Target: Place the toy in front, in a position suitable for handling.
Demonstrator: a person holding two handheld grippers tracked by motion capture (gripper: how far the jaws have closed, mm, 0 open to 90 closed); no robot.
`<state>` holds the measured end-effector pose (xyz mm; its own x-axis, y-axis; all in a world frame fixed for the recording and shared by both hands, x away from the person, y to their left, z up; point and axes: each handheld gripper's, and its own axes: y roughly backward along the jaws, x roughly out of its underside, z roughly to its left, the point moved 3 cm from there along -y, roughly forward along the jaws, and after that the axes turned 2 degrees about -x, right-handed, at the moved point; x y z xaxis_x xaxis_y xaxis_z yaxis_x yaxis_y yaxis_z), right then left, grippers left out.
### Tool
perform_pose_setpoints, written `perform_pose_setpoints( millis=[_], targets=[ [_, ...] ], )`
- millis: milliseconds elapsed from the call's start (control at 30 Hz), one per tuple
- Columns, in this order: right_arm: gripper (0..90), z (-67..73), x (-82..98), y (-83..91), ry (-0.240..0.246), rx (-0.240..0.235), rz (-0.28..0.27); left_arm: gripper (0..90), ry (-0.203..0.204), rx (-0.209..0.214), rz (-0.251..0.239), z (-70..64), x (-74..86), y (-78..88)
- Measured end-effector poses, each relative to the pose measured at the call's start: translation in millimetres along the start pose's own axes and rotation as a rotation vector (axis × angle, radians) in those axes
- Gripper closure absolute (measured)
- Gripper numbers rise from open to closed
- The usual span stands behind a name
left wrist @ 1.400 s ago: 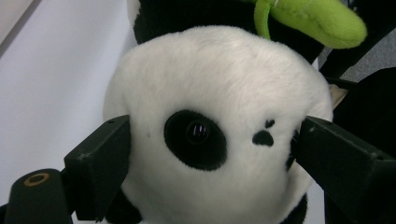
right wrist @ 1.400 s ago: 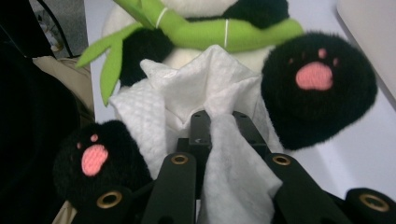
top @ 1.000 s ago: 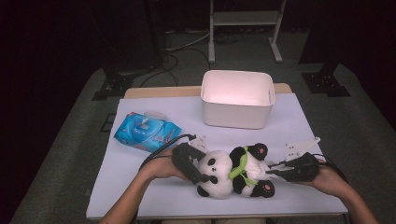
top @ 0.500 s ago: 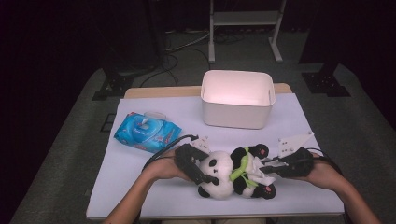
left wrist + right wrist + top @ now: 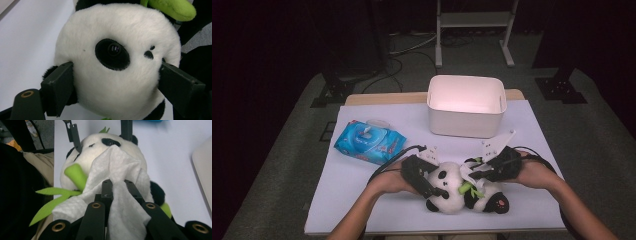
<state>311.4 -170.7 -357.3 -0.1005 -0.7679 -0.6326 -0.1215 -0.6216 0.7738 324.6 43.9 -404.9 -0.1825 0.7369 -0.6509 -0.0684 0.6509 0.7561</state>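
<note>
A black-and-white panda plush [image 5: 452, 197] with green felt leaves lies on the white table near the front edge. My left gripper [image 5: 432, 186] is shut on its head: in the left gripper view the two pads [image 5: 58, 88] press into the sides of the white head [image 5: 117, 30]. My right gripper [image 5: 476, 174] is over the panda's body and is shut on a white wet wipe [image 5: 117, 167]. That wipe drapes against the panda's face [image 5: 86, 152] in the right gripper view. The wipe hides part of the right gripper's [image 5: 117, 185] jaws.
A white plastic bin [image 5: 466, 105] stands open at the back of the table. To the left lies a blue pack of wet wipes [image 5: 369, 141]. The white tabletop [image 5: 342, 200] has bare room at the front left and right. Cables trail from both grippers.
My right gripper has moved left and up with the wipe, from beside the panda's feet to over its body and face. The left gripper and the panda's head have kept still.
</note>
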Motion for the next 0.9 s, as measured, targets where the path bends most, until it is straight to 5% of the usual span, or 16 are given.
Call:
perform_pose_setpoints(
  millis=[267,533,900],
  targets=[
    [79.6,-0.8,-19.7,-21.0,0.037,-0.029,0.042,16.4,-0.019,-0.005,-0.003,-2.6,-1.4,-1.2],
    [79.5,-4.1,-29.4,-25.2,0.038,-0.031,0.027,16.3,-0.022,-0.006,-0.024,-4.8,-2.3,-2.2],
    [79.5,-5.4,-8.5,-16.9,-0.014,-0.033,0.024,16.4,-0.049,-0.010,-0.021,-5.6,-0.2,-1.3]
  ],
)
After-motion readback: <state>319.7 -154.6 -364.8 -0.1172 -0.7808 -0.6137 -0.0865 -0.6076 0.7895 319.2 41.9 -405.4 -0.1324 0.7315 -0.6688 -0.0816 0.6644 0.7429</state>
